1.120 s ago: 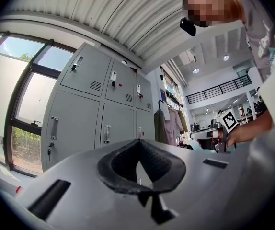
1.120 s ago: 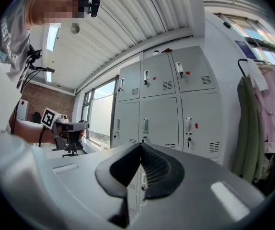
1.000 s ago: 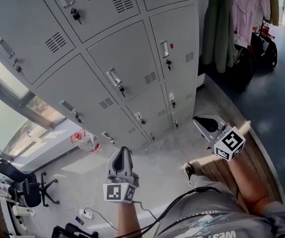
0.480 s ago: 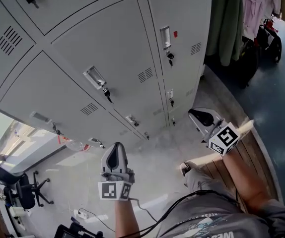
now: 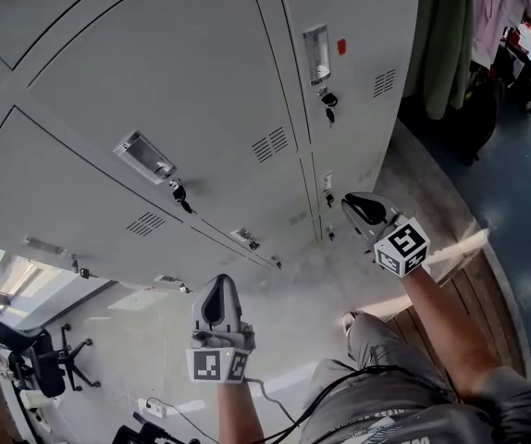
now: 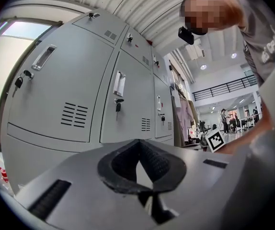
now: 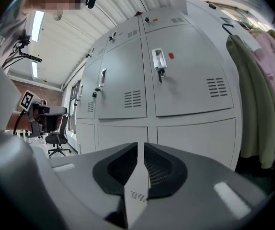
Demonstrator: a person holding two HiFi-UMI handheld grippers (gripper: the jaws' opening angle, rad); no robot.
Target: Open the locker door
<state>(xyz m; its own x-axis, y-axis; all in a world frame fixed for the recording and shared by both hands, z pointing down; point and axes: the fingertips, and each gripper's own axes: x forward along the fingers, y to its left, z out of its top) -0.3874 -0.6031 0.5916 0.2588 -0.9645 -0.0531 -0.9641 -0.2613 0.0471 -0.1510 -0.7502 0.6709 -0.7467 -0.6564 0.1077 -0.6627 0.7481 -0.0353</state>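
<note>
All lockers [image 5: 201,91] shut, nothing started
Left gripper [image 5: 218,283] hung below the lockers, jaws together; right gripper [image 5: 356,202], nearer them, had just been parting its jaws on nothing. The door [image 5: 363,109] at the lockers' right end was untouched; reaching and pulling remained. No writing readable, only a red mark [image 5: 341,46]

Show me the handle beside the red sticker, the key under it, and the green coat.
handle [image 5: 317,52]: head view, metal plate.
key [image 5: 329,108]: head view, dark head.
green coat [image 5: 446,35]: head view, hanging fabric.

Prob. workplace locker rm: grey lockers [image 5: 154,72], hung coats [image 5: 446,35], office chair [image 5: 48,373].
</note>
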